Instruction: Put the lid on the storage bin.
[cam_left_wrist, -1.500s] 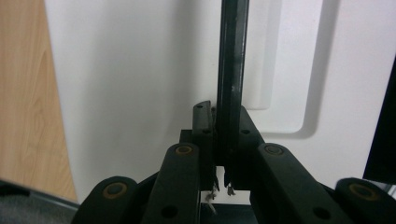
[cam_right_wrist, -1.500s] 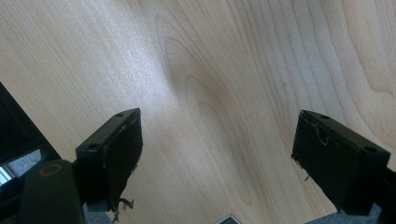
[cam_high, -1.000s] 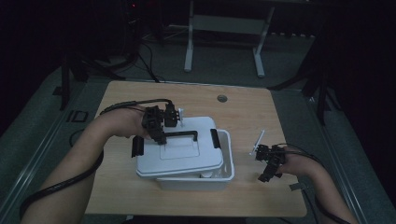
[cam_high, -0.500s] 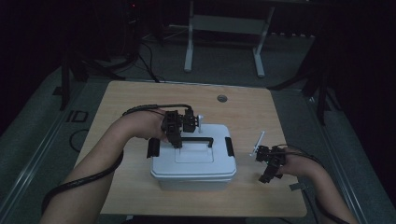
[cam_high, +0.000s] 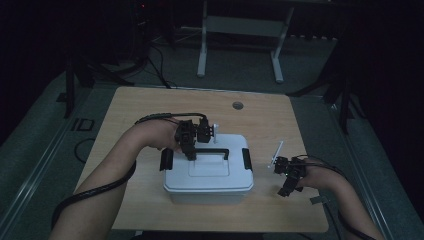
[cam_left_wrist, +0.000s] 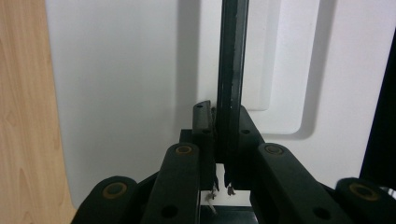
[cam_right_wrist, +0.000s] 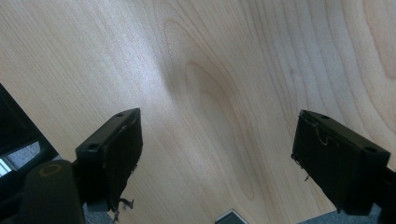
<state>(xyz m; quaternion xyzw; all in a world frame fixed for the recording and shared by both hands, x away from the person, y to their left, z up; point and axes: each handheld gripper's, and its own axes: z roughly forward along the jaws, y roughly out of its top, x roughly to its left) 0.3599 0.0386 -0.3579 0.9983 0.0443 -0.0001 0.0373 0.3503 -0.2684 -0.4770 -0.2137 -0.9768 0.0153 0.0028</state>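
Desk (cam_high: 150, 107) of pale wood carries a white box (cam_high: 207, 172) near its middle, slightly toward 6 o'clock. The box has a white lid (cam_high: 210, 167) with a black latch (cam_high: 166, 159) at its 9 o'clock end and another at its 3 o'clock end, and a thin black handle (cam_high: 212, 150) running across the top.

Left tool (cam_high: 190, 150) reaches in from 9 o'clock over the lid's 10 o'clock corner, its cable looping back along the forearm. In the left gripper view this tool (cam_left_wrist: 220, 140) is clamped on the handle (cam_left_wrist: 232, 70): both jaws press against the dark bar, which rises straight up the view over the white lid (cam_left_wrist: 121, 93), with a strip of wood (cam_left_wrist: 21, 93) at the far left.

Right tool (cam_high: 287, 180) sits at 4 o'clock on the desk, well apart from the box, held low over bare wood with a white stalk standing up from it. In the right gripper view its jaws stand wide apart (cam_right_wrist: 217, 158), nothing between them, with wood grain (cam_right_wrist: 233, 70) beneath and a small grey object at the bottom edge that is too cut off to identify.

Around the desk the floor (cam_high: 240, 65) is dark, with a pale metal stand (cam_high: 240, 25) at 12 o'clock.
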